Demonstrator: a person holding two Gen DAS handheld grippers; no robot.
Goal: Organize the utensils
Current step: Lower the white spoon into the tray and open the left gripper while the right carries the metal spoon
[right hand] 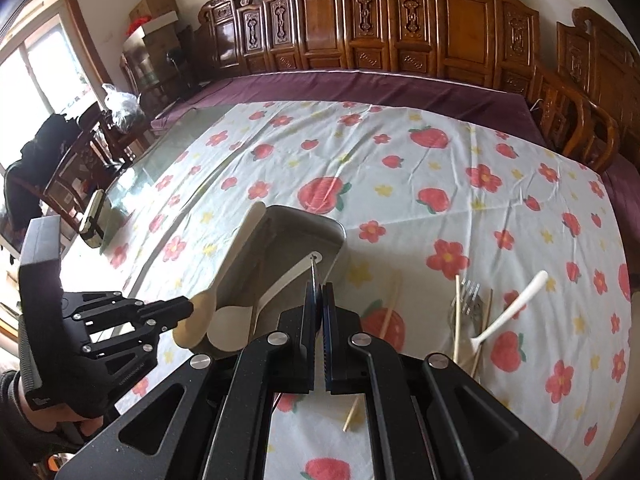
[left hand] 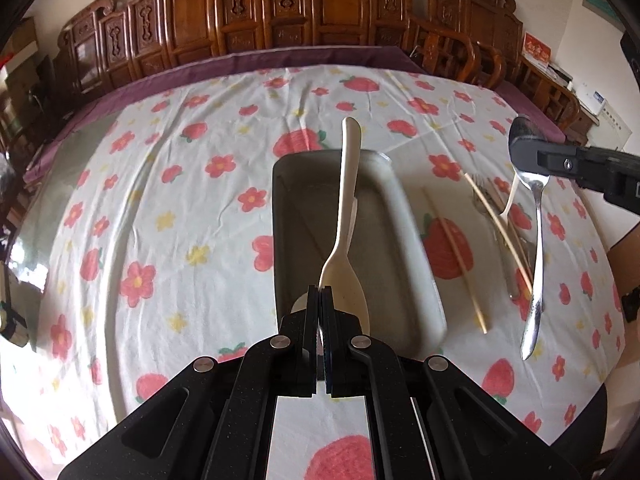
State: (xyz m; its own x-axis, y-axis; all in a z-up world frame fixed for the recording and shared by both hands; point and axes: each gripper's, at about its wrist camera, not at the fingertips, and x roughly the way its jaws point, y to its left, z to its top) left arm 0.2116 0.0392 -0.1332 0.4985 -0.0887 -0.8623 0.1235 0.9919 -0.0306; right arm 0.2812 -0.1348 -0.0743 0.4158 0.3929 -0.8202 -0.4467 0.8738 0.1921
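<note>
Utensils split between bench, tray and both hands. Flowered cloth spread over the bench; grey tray at centre of the left wrist view, long side running away toward the top of the frame, one pale utensil lying inside.

Left gripper at lower centre, fingers pressed together on the bowl of a cream spoon. Handle pointing up the frame, lined up with the tray's long side and hanging directly over it. Judged nearest to a drop: only a lowering needed, no turning.

Right gripper with fingers clamped on the bowl of a metal spoon. Handle dangling down at the right edge of the left wrist view, beside the tray and not over it, so a shift toward frame centre probably called for first.

Loose on the cloth right of the tray: chopsticks, a fork, a white plastic spoon.
</note>
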